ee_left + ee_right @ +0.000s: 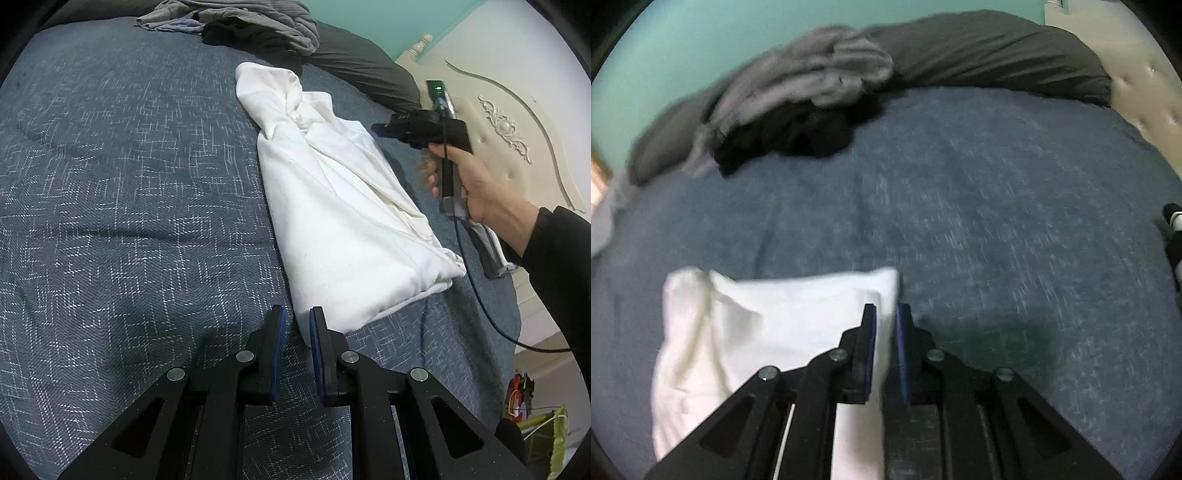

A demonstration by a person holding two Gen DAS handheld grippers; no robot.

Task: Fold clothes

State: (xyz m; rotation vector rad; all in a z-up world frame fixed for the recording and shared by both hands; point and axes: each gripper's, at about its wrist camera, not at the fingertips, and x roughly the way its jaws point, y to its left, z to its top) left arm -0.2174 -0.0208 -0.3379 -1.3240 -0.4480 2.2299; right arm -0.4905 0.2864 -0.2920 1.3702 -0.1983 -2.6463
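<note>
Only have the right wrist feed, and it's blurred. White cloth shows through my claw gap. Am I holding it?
Observer: No. From the left wrist view, the right claw is up off the white garment, and no cloth hangs from it.
Operator: Where's the left claw?
Observer: The left claw is at the garment's near end, open, with nothing between its fingers.
Operator: Shape of the garment?
Observer: A long narrow folded bundle lying on the bed, bunched up at its far end.
</note>
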